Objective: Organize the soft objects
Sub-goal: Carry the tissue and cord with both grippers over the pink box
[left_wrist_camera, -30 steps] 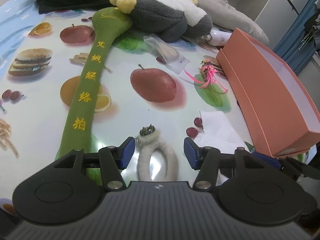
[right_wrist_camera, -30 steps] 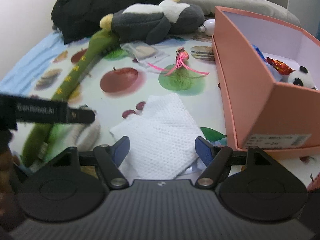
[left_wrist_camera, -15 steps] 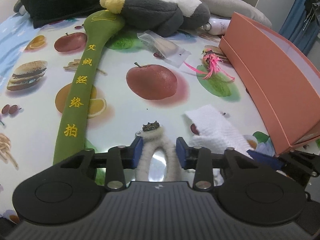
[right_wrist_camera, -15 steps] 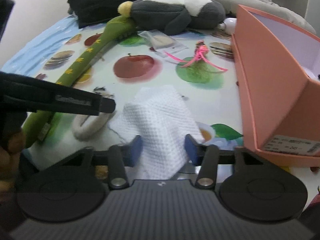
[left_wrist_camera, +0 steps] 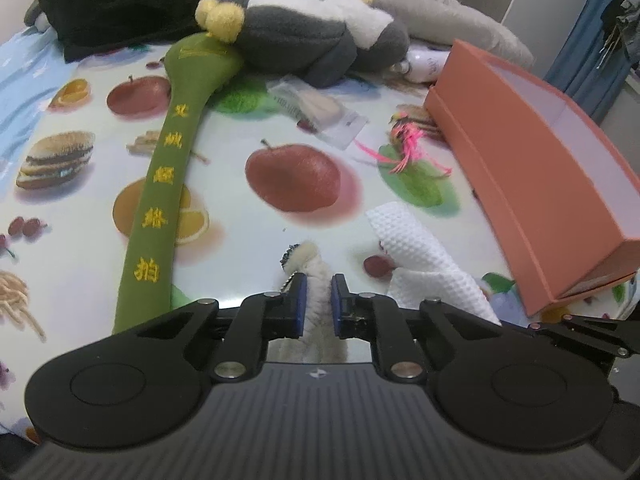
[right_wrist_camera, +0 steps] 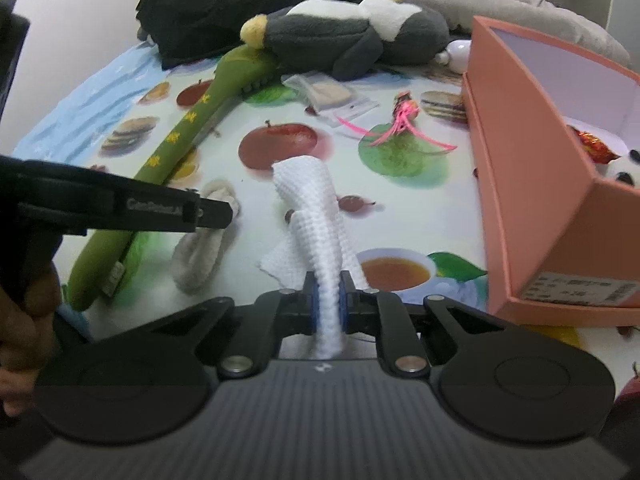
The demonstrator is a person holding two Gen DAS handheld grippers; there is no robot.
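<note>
Grasp step: left gripper (left_wrist_camera: 319, 300) closing on fuzzy white loop (left_wrist_camera: 310, 276), right gripper (right_wrist_camera: 327, 304) closing on white waffle cloth (right_wrist_camera: 316, 216), both near-centre. Next: both to be lifted into orange box (right_wrist_camera: 532, 184), right.

Fruit-print tablecloth (left_wrist_camera: 100, 264) – green plush bat (left_wrist_camera: 160, 200), orange box (left_wrist_camera: 532, 184)

I see a glossy, fruit-printed plastic tablecloth (left_wrist_camera: 100, 208) mirroring light; a white waffle-weave cloth (right_wrist_camera: 316, 216), rough-textured; a fuzzy cream fleece ring (left_wrist_camera: 316, 284); a long green felt-like stick (left_wrist_camera: 168, 184) with yellow embroidery; a matt orange cardboard box (left_wrist_camera: 532, 184); my grippers look matt black plastic.
</note>
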